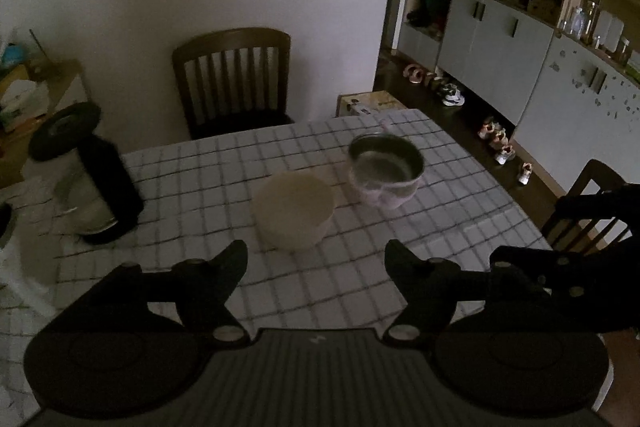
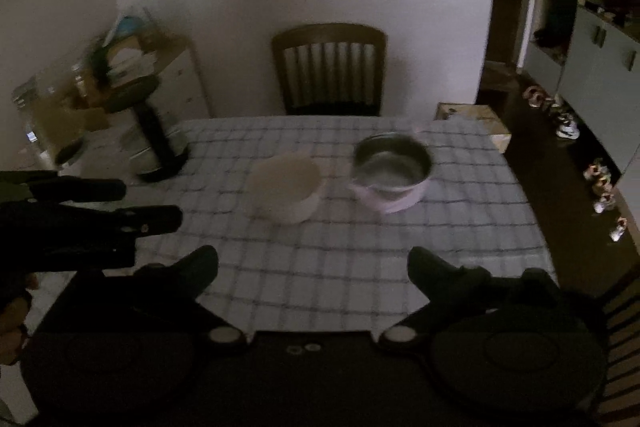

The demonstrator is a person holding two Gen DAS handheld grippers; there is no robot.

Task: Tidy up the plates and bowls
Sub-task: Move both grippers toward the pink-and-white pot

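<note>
A cream bowl (image 1: 294, 209) (image 2: 286, 191) stands on the checked tablecloth, and a steel-lined pink bowl (image 1: 384, 169) (image 2: 390, 173) stands just right of it. My left gripper (image 1: 316, 255) hovers open above the cloth, nearer than the cream bowl, with nothing between its fingers. My right gripper (image 2: 312, 261) is open too, wide and empty, short of both bowls. In the left wrist view the right gripper (image 1: 560, 267) shows at the right edge; in the right wrist view the left gripper (image 2: 160, 205) shows at the left edge.
A black kettle with its lid up (image 1: 100, 195) (image 2: 156, 143) stands at the table's left side. A dark wooden chair (image 1: 236, 83) (image 2: 332, 71) is at the far end, another chair (image 1: 596, 203) at the right. Cabinets and shoes (image 1: 500, 143) line the right wall.
</note>
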